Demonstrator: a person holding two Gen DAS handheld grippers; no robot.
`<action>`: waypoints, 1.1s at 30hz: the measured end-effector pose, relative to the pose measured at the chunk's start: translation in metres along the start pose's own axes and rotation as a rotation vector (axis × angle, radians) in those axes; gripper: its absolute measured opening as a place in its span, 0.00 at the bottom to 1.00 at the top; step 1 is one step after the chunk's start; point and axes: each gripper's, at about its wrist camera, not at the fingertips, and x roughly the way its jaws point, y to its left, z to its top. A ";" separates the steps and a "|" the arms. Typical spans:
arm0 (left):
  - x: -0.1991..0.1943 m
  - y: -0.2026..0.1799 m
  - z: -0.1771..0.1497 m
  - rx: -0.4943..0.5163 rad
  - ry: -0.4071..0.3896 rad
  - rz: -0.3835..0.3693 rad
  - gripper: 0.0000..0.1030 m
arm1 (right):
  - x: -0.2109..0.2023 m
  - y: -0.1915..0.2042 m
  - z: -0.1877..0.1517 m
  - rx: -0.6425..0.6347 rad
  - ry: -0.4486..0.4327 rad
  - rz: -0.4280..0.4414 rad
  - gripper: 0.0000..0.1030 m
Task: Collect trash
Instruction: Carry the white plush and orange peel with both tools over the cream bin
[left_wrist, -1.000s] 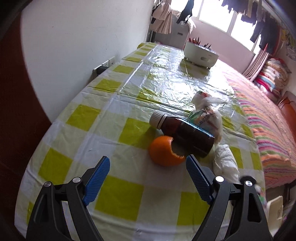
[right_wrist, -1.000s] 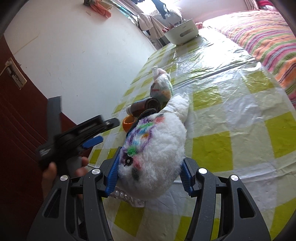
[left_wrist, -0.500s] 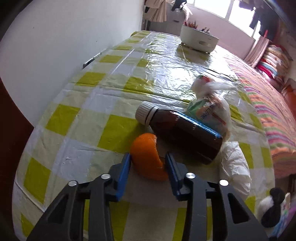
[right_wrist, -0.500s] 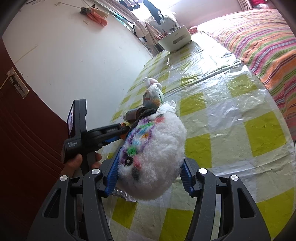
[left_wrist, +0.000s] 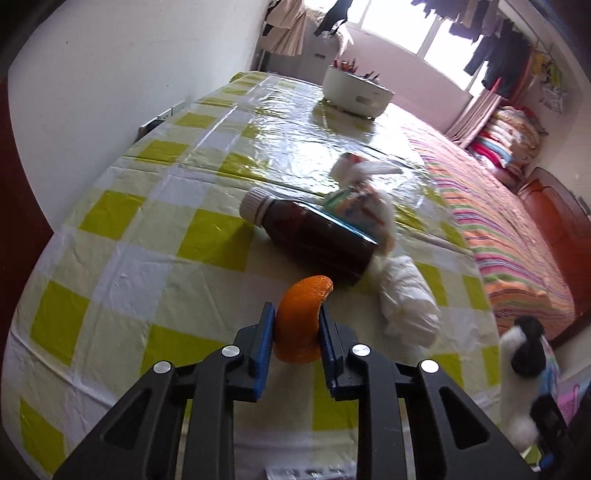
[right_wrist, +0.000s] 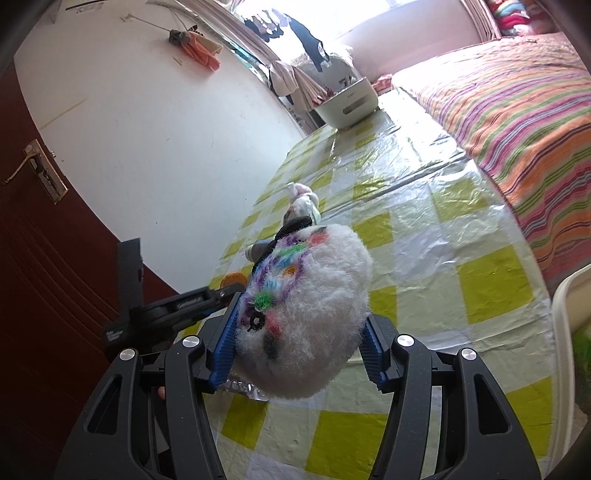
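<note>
My left gripper (left_wrist: 295, 325) is shut on an orange peel (left_wrist: 301, 317) and holds it just above the checked tablecloth (left_wrist: 147, 236). Beyond it lie a brown bottle with a white cap (left_wrist: 310, 236), a tied plastic bag of wrappers (left_wrist: 360, 206) and a crumpled white tissue (left_wrist: 406, 299). My right gripper (right_wrist: 299, 343) is shut on a fluffy white plush toy with coloured stitching (right_wrist: 306, 306), held above the table's near end. The plush also shows in the left wrist view (left_wrist: 524, 358). The peel (right_wrist: 232, 279) and the left gripper body (right_wrist: 166, 310) show in the right wrist view.
A white basket of pens (left_wrist: 356, 94) stands at the table's far end. A white wall (left_wrist: 129, 74) runs along the left, a striped bed (left_wrist: 498, 229) along the right. A white bin rim (right_wrist: 565, 332) is at the right edge of the right wrist view.
My left gripper moved up to the orange peel, closed on it and lifted it off the cloth. My right gripper kept hold of the plush and drew back slightly.
</note>
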 end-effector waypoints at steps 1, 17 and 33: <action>-0.002 -0.002 -0.002 0.007 -0.001 -0.008 0.22 | -0.002 -0.002 0.001 -0.001 -0.005 -0.004 0.54; -0.026 -0.059 -0.033 0.115 -0.022 -0.121 0.22 | -0.045 -0.021 0.002 -0.022 -0.096 -0.088 0.54; -0.042 -0.131 -0.058 0.203 -0.034 -0.242 0.22 | -0.076 -0.033 0.000 -0.004 -0.180 -0.140 0.55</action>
